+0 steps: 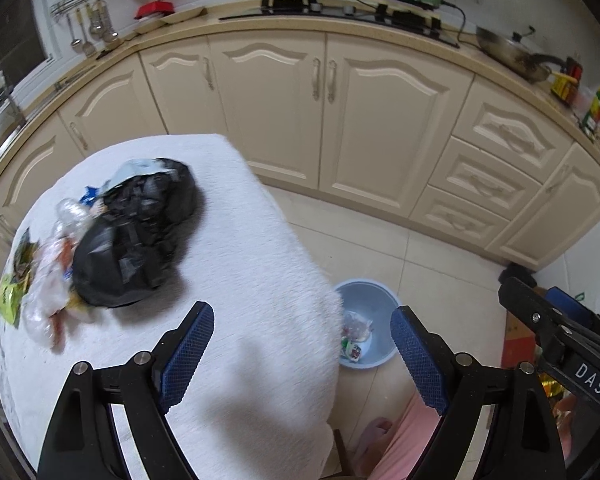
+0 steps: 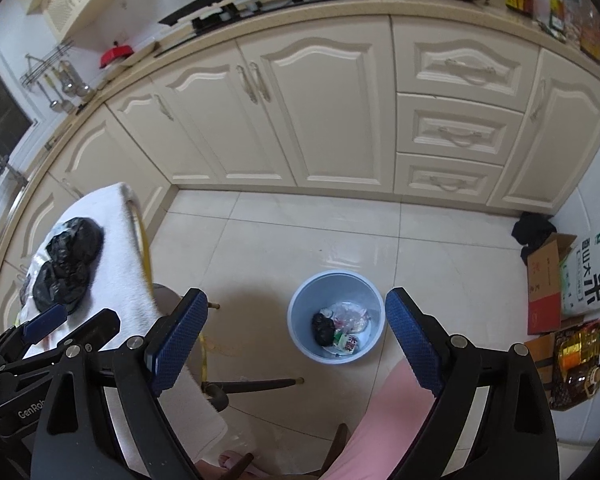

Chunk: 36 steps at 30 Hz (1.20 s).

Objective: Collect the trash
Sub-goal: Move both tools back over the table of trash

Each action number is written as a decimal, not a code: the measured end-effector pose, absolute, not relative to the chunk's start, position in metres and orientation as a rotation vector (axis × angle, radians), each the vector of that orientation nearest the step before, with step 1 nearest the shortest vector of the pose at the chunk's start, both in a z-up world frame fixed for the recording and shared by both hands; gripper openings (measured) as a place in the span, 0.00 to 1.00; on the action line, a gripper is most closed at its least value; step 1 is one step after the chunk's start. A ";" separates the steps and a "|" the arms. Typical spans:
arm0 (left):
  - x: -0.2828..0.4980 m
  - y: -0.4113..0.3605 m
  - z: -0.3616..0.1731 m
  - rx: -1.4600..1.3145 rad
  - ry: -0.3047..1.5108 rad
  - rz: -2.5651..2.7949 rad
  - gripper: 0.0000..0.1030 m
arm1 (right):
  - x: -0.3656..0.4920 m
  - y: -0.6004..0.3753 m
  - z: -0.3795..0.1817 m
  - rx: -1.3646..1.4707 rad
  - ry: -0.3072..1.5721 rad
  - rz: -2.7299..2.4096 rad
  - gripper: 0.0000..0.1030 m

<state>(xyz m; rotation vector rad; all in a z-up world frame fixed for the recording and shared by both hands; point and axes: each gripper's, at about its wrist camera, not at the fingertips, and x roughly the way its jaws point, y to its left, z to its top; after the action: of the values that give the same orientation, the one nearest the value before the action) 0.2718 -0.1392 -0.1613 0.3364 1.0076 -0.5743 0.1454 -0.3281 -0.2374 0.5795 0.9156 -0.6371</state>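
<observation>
Left wrist view: the left gripper (image 1: 302, 354) is spread wide and empty over the towel-covered counter (image 1: 236, 264); black bags (image 1: 136, 236) and wrappers (image 1: 40, 280) are seen farther left, untouched. Right wrist view: the right gripper (image 2: 296, 344) is held wide apart, nothing gripped, above the bin (image 2: 336, 322) on the floor, trash (image 2: 342, 328) lying inside it.

Even, soft indoor light fills both views. A soft shadow lies on the white cloth (image 1: 240, 360) between the left fingers (image 1: 188, 354), and glare streaks the floor tiles (image 2: 340, 256) beyond the right fingers (image 2: 412, 344). The black bag (image 1: 136, 236) is motion-blurred. The cabinets (image 2: 320, 120) bow toward dark fisheye corners.
</observation>
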 end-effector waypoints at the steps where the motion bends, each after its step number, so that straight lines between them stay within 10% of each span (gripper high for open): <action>1: 0.270 -0.134 -0.159 0.330 1.003 -0.569 0.85 | 0.147 -0.323 -0.235 0.570 0.914 -0.627 0.89; 36: 0.309 0.060 -0.131 0.126 1.016 -0.265 0.85 | 0.260 -0.199 -0.244 0.452 0.991 -0.285 0.93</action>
<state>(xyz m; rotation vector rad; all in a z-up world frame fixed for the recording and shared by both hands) 0.3088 0.0599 -0.1310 0.1260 1.0161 -0.2648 0.2599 -0.1988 -0.2441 0.4521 0.9914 -0.2848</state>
